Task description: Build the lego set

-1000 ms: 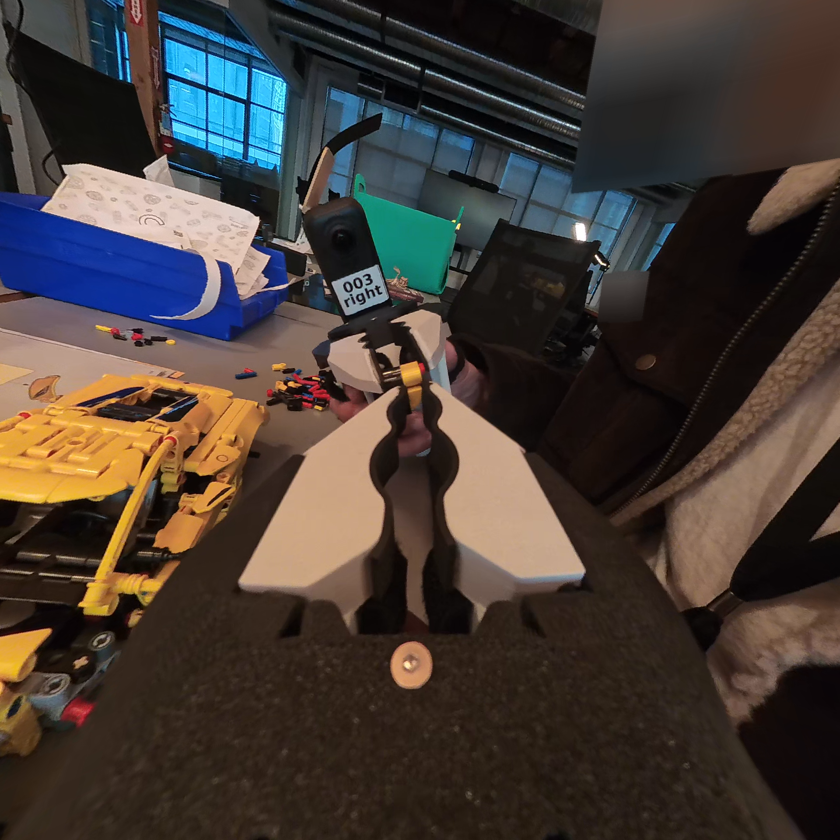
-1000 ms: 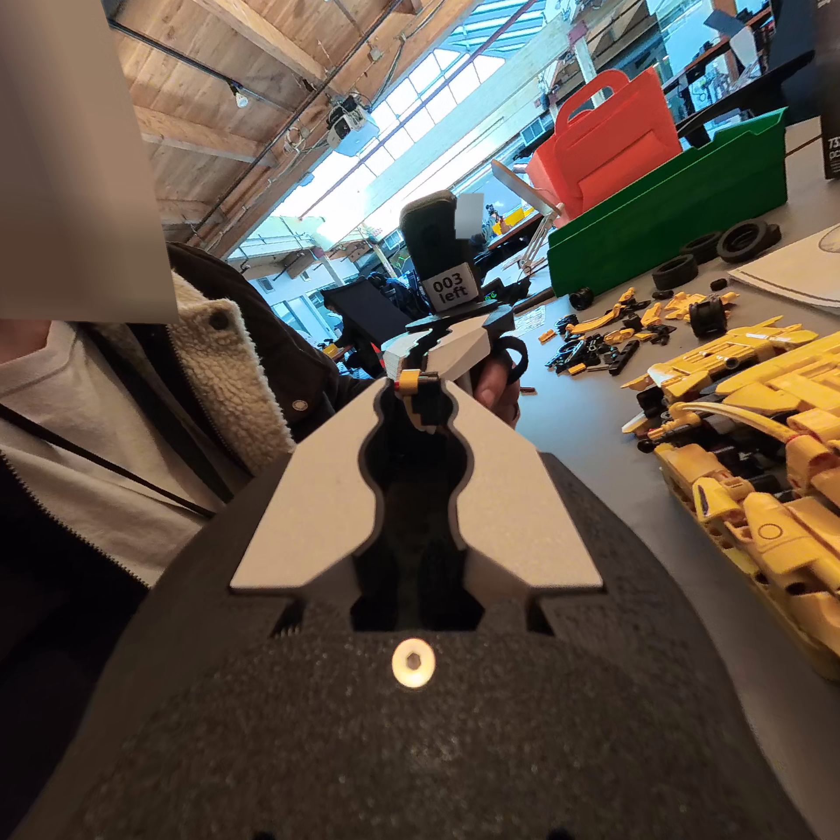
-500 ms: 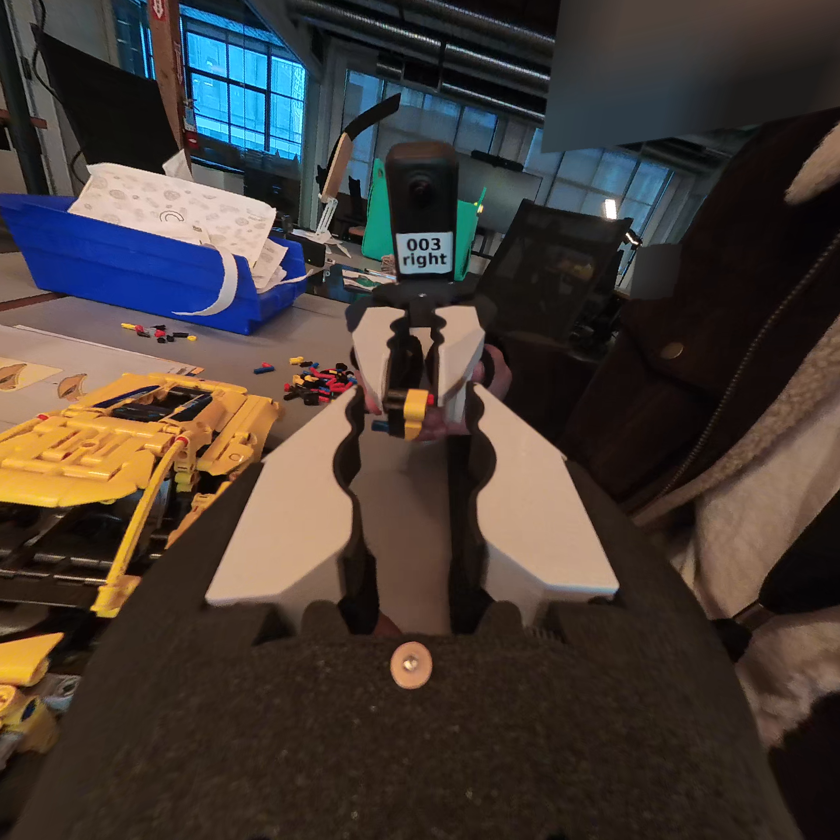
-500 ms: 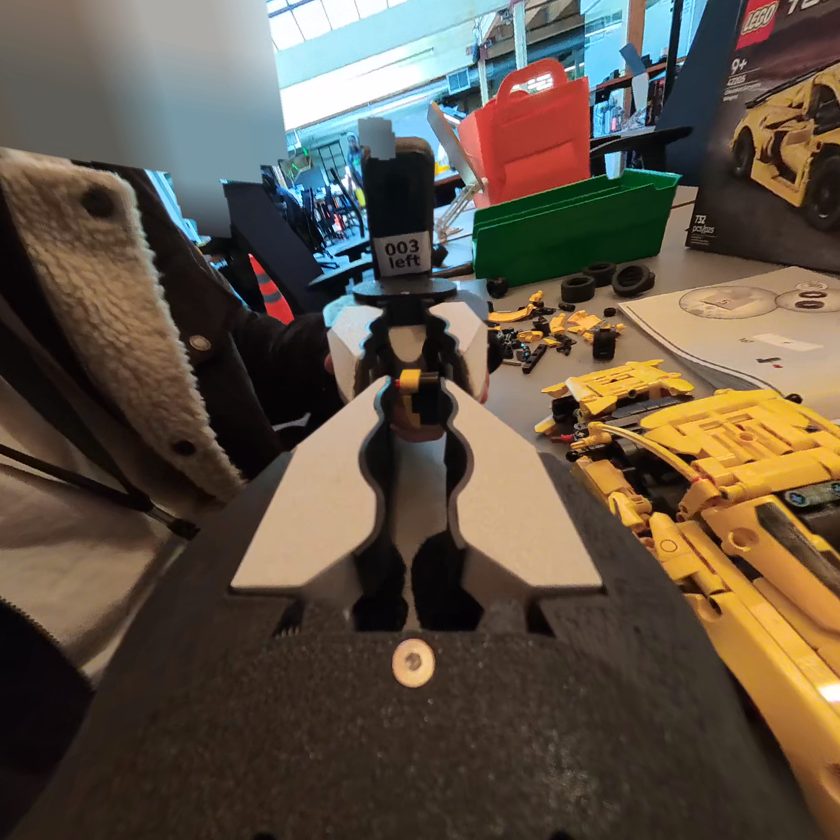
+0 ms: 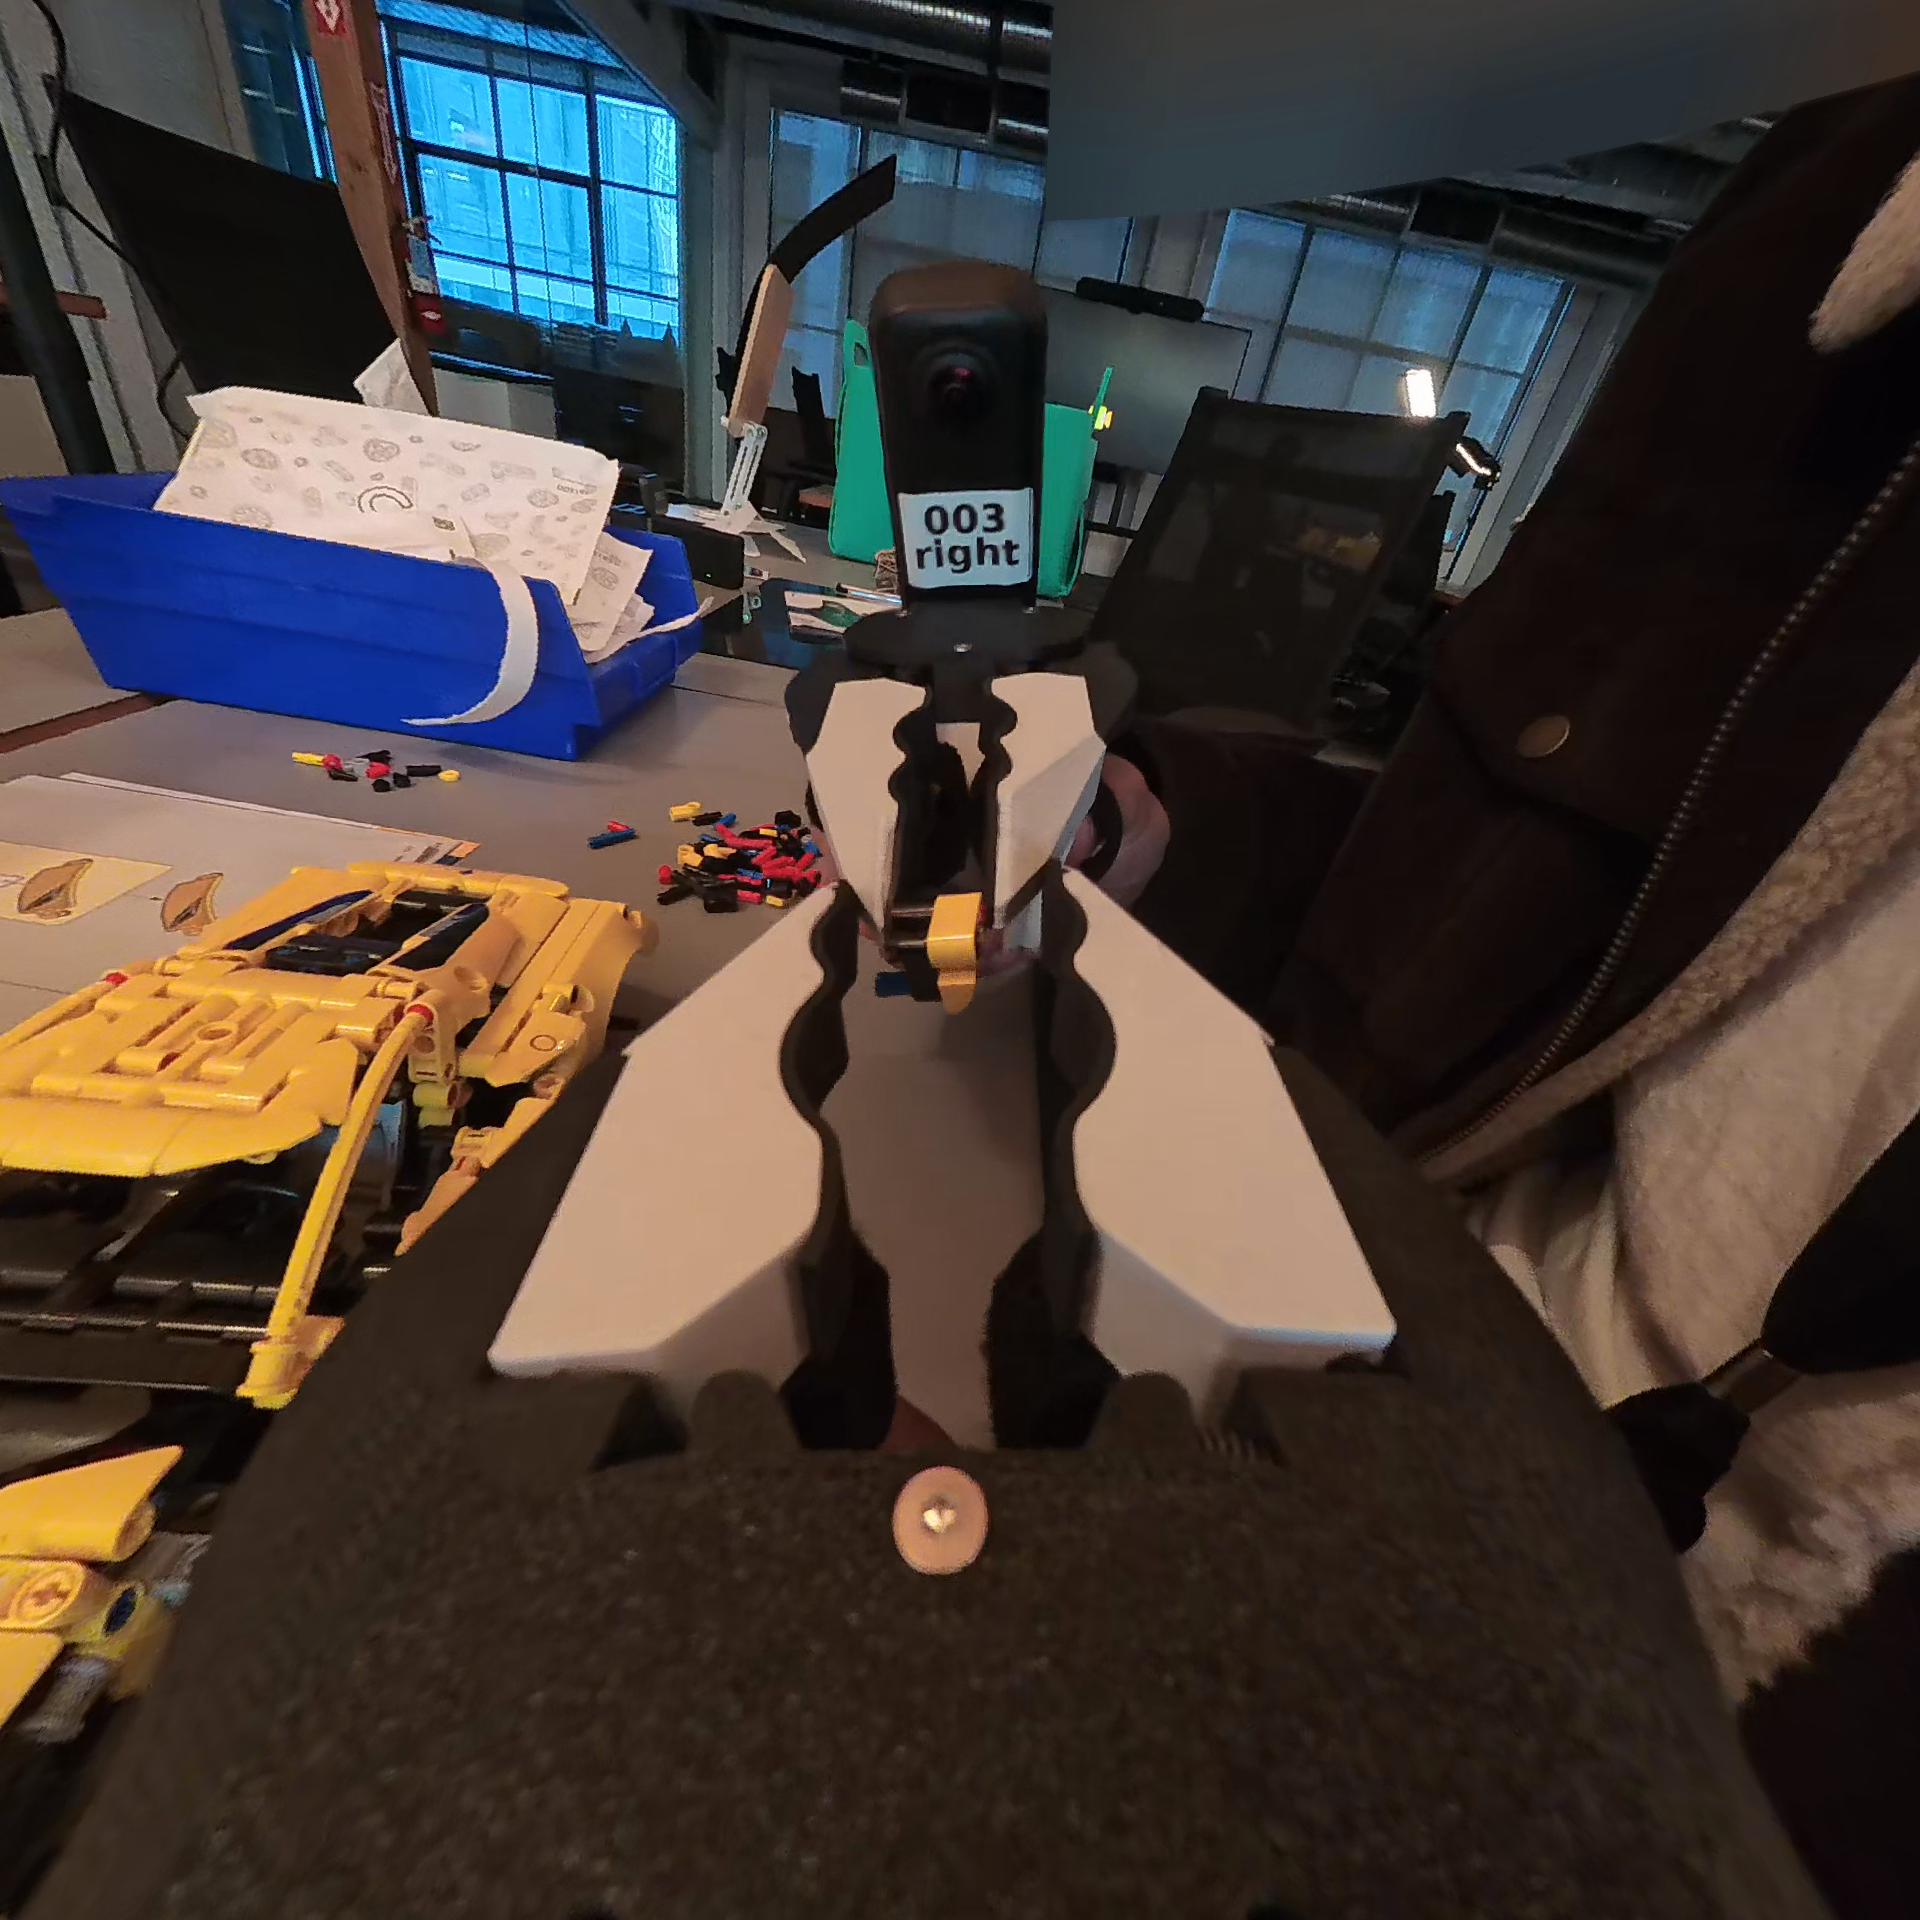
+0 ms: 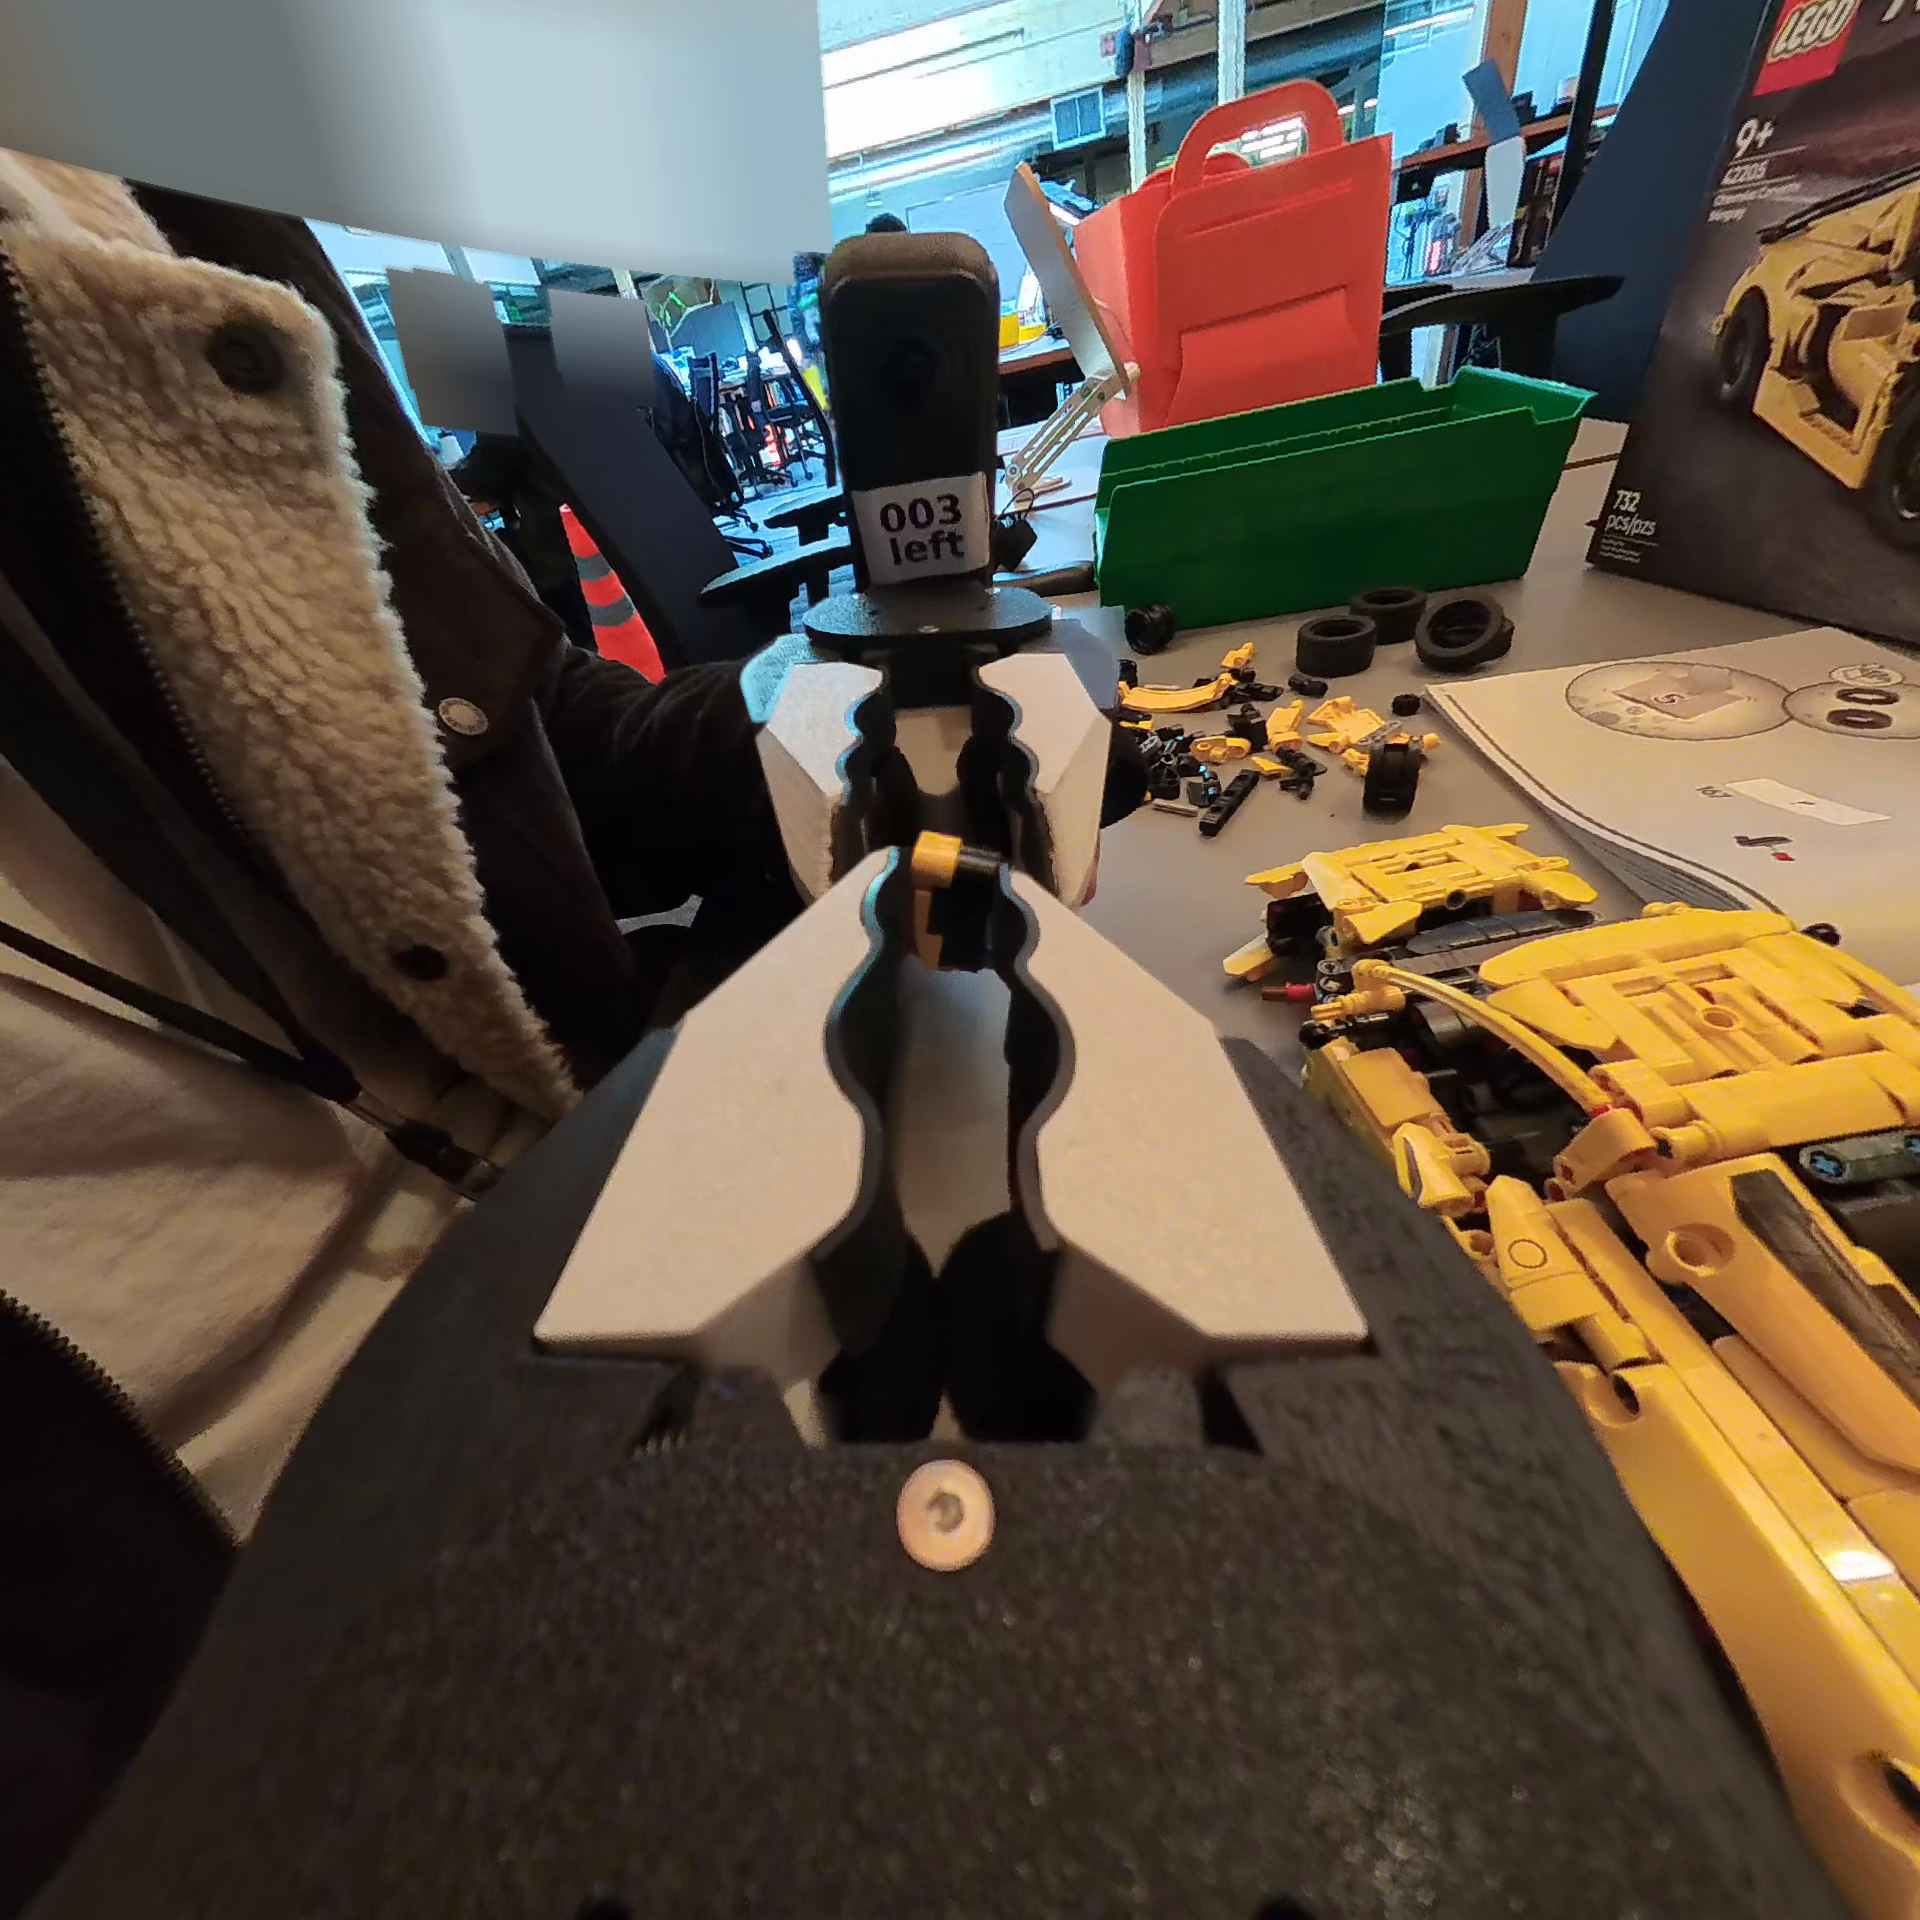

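A small yellow and black lego piece (image 6: 935,909) sits between the tips of my right gripper (image 6: 943,873), which is shut on it. In the left wrist view the piece (image 5: 954,935) shows at the tips of the facing right gripper. My left gripper (image 5: 953,891) is open, its fingers (image 5: 707,1143) standing on either side of the piece without gripping it. It faces me in the right wrist view (image 6: 940,800). Both are held in the air in front of a person's jacket. The part-built yellow lego car (image 5: 260,1039) lies on the grey table (image 5: 623,748) and also shows in the right wrist view (image 6: 1610,1091).
A blue bin (image 5: 312,623) with paper and a pile of small pins (image 5: 738,862) lie beyond the car. A green bin (image 6: 1330,499), black tyres (image 6: 1403,623), loose yellow and black parts (image 6: 1247,738), an instruction booklet (image 6: 1714,748) and the set's box (image 6: 1787,364) lie at the other side. Both grippers' tips are close together, under 4 cm apart.
My left gripper has opened and let go of the small piece. The right gripper keeps hold of it. Both grippers have turned to face each other squarely.
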Available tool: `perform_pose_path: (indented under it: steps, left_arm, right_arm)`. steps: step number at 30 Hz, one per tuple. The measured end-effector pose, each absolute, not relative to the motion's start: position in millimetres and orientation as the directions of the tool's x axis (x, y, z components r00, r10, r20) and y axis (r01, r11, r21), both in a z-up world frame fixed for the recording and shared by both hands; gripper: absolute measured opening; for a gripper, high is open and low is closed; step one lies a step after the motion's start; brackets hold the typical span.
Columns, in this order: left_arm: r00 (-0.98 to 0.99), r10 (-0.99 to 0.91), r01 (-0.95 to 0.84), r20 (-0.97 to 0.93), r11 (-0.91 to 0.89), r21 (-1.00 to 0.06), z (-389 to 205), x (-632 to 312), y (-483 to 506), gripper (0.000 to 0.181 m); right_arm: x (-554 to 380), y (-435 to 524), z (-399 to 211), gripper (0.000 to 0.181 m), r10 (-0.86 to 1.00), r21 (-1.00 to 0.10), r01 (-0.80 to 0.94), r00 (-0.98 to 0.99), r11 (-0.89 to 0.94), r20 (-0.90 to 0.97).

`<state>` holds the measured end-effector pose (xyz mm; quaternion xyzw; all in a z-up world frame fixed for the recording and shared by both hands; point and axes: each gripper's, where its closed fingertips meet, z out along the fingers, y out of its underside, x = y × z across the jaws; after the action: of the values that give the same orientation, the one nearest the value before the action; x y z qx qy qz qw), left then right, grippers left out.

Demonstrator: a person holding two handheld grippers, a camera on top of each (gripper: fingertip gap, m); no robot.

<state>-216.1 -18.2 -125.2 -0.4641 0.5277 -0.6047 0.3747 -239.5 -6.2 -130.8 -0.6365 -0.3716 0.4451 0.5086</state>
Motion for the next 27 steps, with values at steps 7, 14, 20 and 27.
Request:
perform_pose_path:
  steps: [7, 14, 20, 27]
  left_arm:
    - [-0.277, -0.94, -0.028, 0.2, -0.2, -0.979, -122.9, -214.3, -13.3, 0.037]
    - [-0.289, -0.92, -0.026, 0.266, -0.27, -0.963, -121.2, -217.7, -6.9, 0.019]
    - [-0.293, -0.908, -0.038, 0.3, -0.303, -0.952, -122.4, -218.8, -5.5, 0.017]
    - [-0.227, -0.891, -0.068, 0.394, -0.389, -0.919, -131.8, -219.3, 13.8, 0.006]
  right_arm:
    - [-237.4, -1.2, -127.7, 0.014, 0.915, -0.967, -0.043, 0.315, -0.252, -0.252]
    - [-216.4, 3.2, -107.5, 0.013, 0.87, -0.872, -0.283, 0.184, -0.399, -0.458]
    - [-228.0, 0.7, -120.1, 0.014, 0.865, -0.881, -0.203, 0.192, -0.427, -0.463]
    - [-224.1, 18.2, -133.2, 0.026, 0.858, -0.946, -0.118, 0.4, -0.301, -0.323]
